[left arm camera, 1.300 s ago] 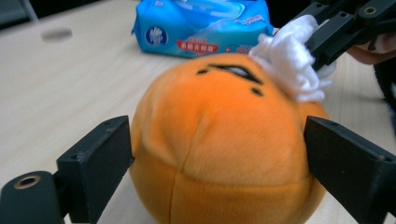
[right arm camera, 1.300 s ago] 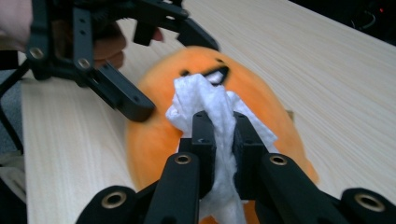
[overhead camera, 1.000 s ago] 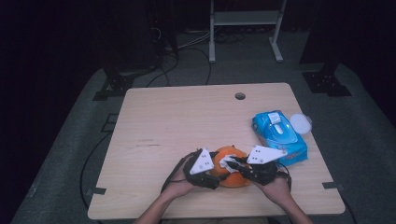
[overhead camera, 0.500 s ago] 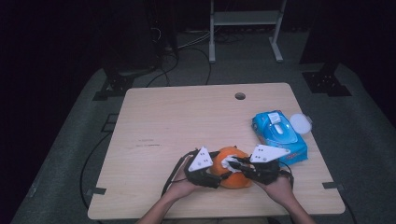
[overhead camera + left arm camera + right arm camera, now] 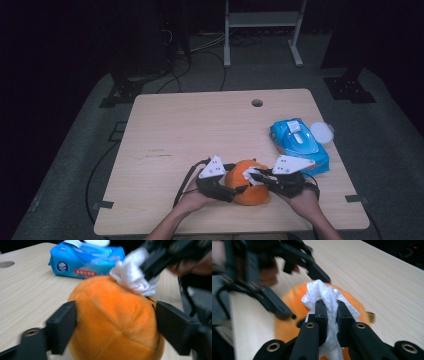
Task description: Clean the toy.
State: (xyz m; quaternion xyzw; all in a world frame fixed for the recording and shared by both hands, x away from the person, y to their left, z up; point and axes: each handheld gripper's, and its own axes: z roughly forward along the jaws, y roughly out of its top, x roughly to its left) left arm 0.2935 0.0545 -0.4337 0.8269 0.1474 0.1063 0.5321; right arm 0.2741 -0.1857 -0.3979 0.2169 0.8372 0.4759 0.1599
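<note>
The blue wipes pack [image 5: 86, 261] carries a round white-on-blue logo at one end and a red band with white lettering along its side, both too small and blurred for you to read; a white flap sits on its top, and a round white lid [image 5: 322, 132] lies touching its far edge. Take that pack as your landmark: the orange plush toy [image 5: 246, 183] sits on the wooden table [image 5: 200, 125] just beside the pack's near-left corner, close to the table's near edge. Your left gripper [image 5: 235, 190] comes at the toy from the side away from the pack, with its two black jaws part-way open and pressed against the toy's opposite flanks, so it has the toy clamped. Your right gripper [image 5: 329, 305], on the pack's side of the toy, has its jaws pinched tight on a crumpled white wipe [image 5: 325, 298], and the wad rests on the toy's top. The two grippers and your hands crowd the toy from both sides and cover much of it from above; nothing else stands near it, and a small round hole [image 5: 257, 103] lies in the table well beyond the pack. The toy is roundish, with seams running over its surface, so you cannot tell a long axis or which way it points.
</note>
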